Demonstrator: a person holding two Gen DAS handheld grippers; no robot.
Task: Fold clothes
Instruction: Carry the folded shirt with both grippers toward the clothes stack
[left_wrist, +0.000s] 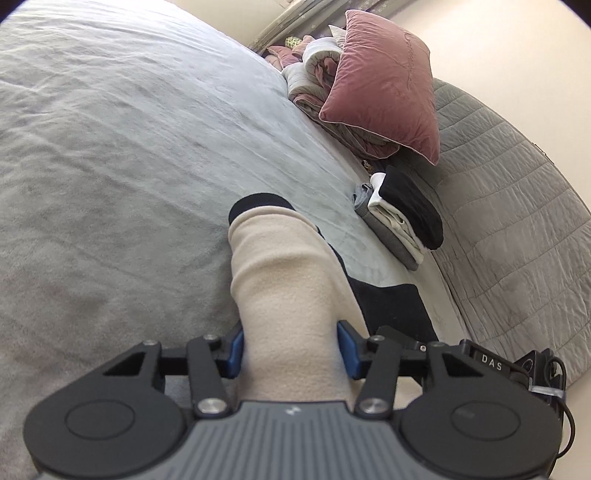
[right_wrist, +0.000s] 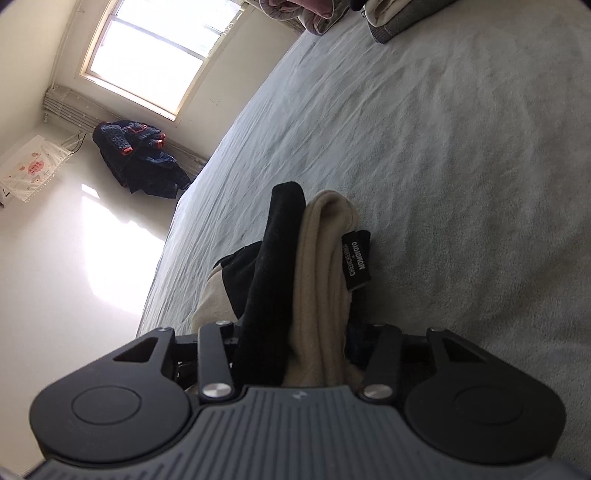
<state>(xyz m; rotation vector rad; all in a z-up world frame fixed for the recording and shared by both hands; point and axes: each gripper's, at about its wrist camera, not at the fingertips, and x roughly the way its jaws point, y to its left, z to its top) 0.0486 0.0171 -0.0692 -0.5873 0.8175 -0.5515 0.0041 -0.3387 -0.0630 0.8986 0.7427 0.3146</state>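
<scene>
1. Left wrist view: the left gripper (left_wrist: 291, 349) is clamping a thick cream fold of the garment (left_wrist: 284, 280), its blue pads (left_wrist: 347, 349) pressing in from both sides. The garment, cream with black trim, is reaching forward over the grey bed (left_wrist: 110, 147). A folded stack (left_wrist: 399, 218) is lying near the bed's far edge, beside a pink pillow (left_wrist: 384, 81).

2. Right wrist view: the right gripper (right_wrist: 295, 347) is holding a bunch of black and cream layers of the same garment, a black label (right_wrist: 357, 260) hanging off the cream side. The pads are hidden by cloth, but the bunch is filling the gap, so it reads as gripped. A dark jacket (right_wrist: 140, 158) is hanging below the window (right_wrist: 155, 55).

3. Doing this step well likely means keeping both grips firm, lifting evenly and holding the cloth taut so layers are not slipping.
</scene>
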